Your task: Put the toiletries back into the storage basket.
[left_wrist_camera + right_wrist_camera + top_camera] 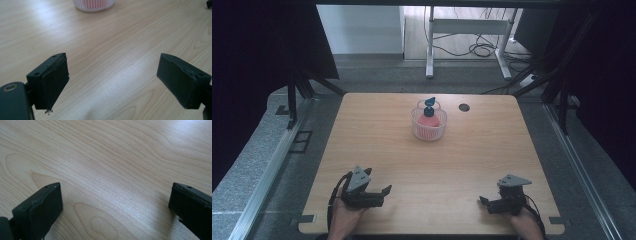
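A clear ribbed bowl [429, 126] stands on the far middle of the wooden table [377, 140]. Inside it sits a red object [429, 120] with a blue top [429, 102]. The bowl's lower part [93, 5] shows at the top edge of the left gripper view. My left gripper [379, 181] rests near the front left edge, held by a hand. It is open, its jaws wide apart over bare wood [113, 75]. My right gripper [489, 194] rests near the front right edge, also open with nothing between its jaws [115, 202]. Both are far from the bowl.
A dark round cable hole [464, 107] lies in the tabletop just right of the bowl. Beyond the table stand a white desk frame [467, 30] and loose cables on the floor. Black frame struts [294, 95] flank the table.
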A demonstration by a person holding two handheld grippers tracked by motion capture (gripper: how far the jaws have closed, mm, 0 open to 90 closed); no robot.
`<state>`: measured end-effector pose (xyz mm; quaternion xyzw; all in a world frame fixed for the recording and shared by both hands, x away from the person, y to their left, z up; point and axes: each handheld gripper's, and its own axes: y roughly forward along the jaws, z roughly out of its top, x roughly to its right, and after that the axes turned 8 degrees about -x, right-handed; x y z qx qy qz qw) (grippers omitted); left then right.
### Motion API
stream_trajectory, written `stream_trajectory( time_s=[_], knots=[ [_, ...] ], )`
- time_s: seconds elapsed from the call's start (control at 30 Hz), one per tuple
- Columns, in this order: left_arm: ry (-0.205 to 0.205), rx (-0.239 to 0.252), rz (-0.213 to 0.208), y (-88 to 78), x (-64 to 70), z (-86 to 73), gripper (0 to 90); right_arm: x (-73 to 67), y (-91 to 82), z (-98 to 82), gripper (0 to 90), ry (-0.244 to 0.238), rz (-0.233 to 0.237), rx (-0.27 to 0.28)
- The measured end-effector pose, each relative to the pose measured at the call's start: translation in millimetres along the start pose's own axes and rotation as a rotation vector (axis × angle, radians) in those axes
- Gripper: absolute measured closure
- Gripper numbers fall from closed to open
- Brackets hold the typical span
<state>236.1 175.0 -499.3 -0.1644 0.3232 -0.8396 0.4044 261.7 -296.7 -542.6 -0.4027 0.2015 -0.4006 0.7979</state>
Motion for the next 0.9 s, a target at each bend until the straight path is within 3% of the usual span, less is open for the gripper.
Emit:
stream_trajectory(
  time_s=[0.37,0.53,0.7,0.8,0.9],
  knots=[
    [-0.005,-0.083,-0.017,25.1,6.2,-24.2,10.1,-0.1,0.0,0.1,0.0,0.001,0.001,0.0],
    [0.01,-0.14,-0.02,34.2,8.1,-26.4,10.0,-0.1,0.2,0.3,0.0,-0.001,0.001,0.0],
    [0.047,-0.189,0.013,38.4,13.4,-24.8,10.3,-0.2,0.3,0.4,0.0,-0.001,0.001,0.0],
    [-0.002,-0.206,-0.027,40.0,9.9,-24.5,10.6,-0.2,0.3,0.4,0.0,-0.001,0.0,0.0],
    [-0.006,-0.207,-0.019,39.9,9.9,-24.5,10.7,-0.5,0.6,0.5,0.0,-0.001,0.0,-0.001]
  ],
)
